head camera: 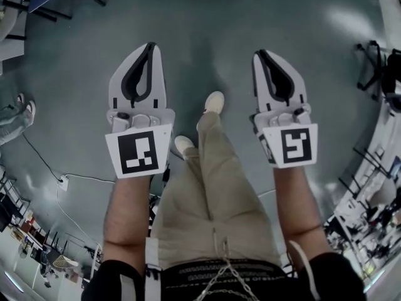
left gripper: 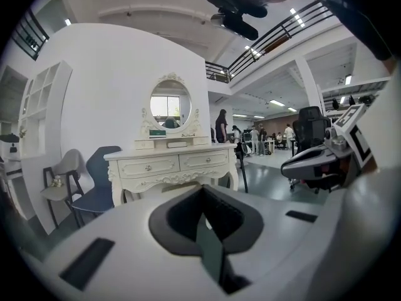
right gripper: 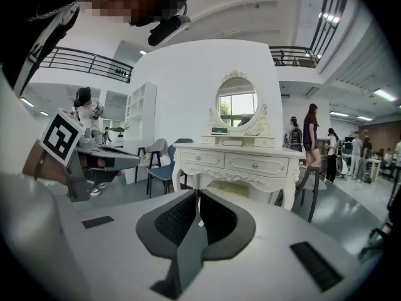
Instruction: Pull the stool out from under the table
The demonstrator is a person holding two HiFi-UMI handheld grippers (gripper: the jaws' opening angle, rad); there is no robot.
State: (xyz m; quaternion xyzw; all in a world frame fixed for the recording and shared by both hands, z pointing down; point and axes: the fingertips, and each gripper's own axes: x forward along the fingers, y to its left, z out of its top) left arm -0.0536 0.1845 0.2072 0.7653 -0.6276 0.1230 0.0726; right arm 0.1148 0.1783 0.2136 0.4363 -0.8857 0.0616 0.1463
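A white dressing table [right gripper: 235,160] with an oval mirror stands ahead of both grippers, some way off, and also shows in the left gripper view [left gripper: 169,163]. Under it sits the stool [right gripper: 232,188], only its pale cushioned top showing; the same stool [left gripper: 180,189] peeks above the left jaws. My left gripper [head camera: 150,45] and right gripper [head camera: 259,54] are held side by side over the grey floor, both shut with nothing between the jaws. Each one appears in the other's view: the right gripper [left gripper: 319,162], the left gripper [right gripper: 94,158].
A blue chair [left gripper: 100,180] and a grey chair [left gripper: 62,168] stand left of the table. A dark tall stool [right gripper: 307,190] stands at its right. People stand far behind. A black office chair [left gripper: 310,127] is off to the right. A cable [head camera: 62,180] lies on the floor.
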